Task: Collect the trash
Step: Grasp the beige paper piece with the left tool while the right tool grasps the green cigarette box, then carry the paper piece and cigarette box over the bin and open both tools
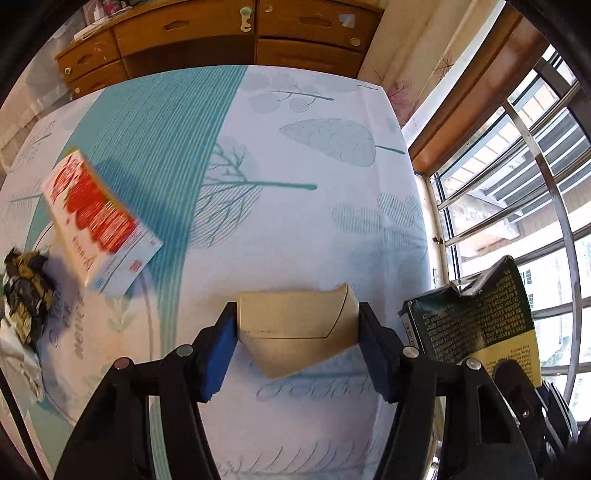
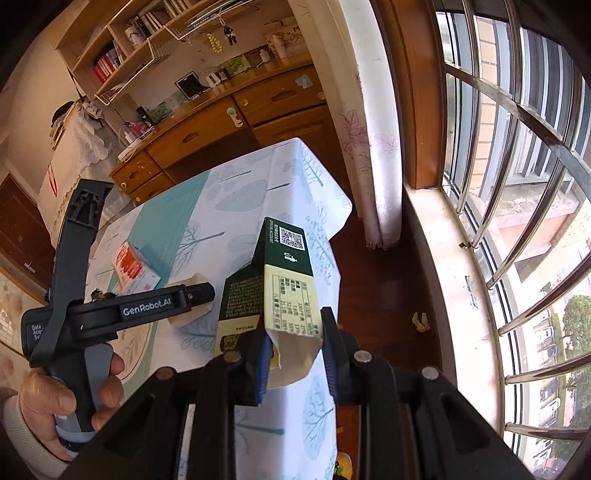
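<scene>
Here, at the left edge of the worktop (image 1: 295, 221), which wears a white and teal leaf-print cloth, lies a crumpled black and gold wrapper (image 1: 27, 291). Just beside it, toward the middle, rests a red and white box (image 1: 98, 221), flat on the cloth and blurred. Further right, near the worktop's near edge, a flattened beige carton piece (image 1: 295, 332) sits between the blue pads of the left gripper (image 1: 297, 341); its fingers (image 1: 218, 354) press against both ends of the piece, so they grip it. The right wrist view shows a person's hand (image 2: 66, 402) around this gripper's handle.

Rightmost, by the worktop's right edge next to the barred window (image 1: 517, 184), a dark green and pale yellow carton (image 2: 288, 288) stands tilted, its torn end up in the left wrist view. The right gripper (image 2: 295, 354) has its fingers (image 2: 258, 363) closed narrowly on the carton's open lower end, holding it off the cloth. Beyond the far edge stands a wooden cabinet (image 1: 221, 33) with drawers.
</scene>
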`<state>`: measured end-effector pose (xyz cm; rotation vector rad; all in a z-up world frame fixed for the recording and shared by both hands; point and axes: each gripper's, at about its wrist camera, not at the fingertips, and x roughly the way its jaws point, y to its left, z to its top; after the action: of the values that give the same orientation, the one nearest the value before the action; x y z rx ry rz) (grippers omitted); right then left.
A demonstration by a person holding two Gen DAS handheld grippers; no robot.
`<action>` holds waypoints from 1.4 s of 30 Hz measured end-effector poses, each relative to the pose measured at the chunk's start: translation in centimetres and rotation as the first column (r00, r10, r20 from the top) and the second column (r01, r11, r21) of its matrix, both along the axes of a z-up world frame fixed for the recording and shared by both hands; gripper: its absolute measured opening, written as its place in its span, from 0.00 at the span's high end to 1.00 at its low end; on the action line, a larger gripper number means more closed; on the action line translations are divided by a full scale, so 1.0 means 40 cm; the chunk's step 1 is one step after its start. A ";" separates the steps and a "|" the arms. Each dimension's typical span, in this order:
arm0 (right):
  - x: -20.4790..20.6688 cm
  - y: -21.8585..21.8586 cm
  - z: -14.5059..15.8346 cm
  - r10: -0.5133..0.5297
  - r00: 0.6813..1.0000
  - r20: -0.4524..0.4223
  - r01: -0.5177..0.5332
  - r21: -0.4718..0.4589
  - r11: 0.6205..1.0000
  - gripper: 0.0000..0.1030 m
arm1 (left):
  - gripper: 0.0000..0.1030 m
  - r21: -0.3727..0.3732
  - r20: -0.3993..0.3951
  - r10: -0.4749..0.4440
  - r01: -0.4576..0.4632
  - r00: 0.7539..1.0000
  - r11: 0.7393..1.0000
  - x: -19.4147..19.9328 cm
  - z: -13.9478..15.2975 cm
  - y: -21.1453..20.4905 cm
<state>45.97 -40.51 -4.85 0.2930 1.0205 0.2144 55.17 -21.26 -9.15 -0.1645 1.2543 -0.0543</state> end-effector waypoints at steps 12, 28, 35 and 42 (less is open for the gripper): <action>-0.187 0.166 0.083 0.061 0.998 0.026 -0.061 -0.004 0.998 0.76 | 0.41 0.013 0.022 -0.080 0.080 0.997 0.997 -0.276 0.106 0.161; -0.739 0.508 0.202 -0.033 0.994 0.103 0.036 -0.024 0.999 0.76 | 0.41 0.027 0.159 -0.264 0.264 0.951 0.964 -0.818 0.250 0.494; -0.936 0.623 0.199 -0.044 0.998 0.050 0.046 -0.044 0.998 0.76 | 0.41 0.024 0.137 -0.328 0.328 0.935 0.944 -1.037 0.239 0.568; -1.055 0.673 0.143 -0.004 0.998 -0.065 -0.001 -0.084 0.996 0.76 | 0.41 -0.021 0.037 -0.333 0.334 0.942 0.943 -1.165 0.149 0.583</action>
<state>3.76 -13.58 0.87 0.2252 1.0911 0.1607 8.58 2.05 -3.19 0.0279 1.2374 -0.3655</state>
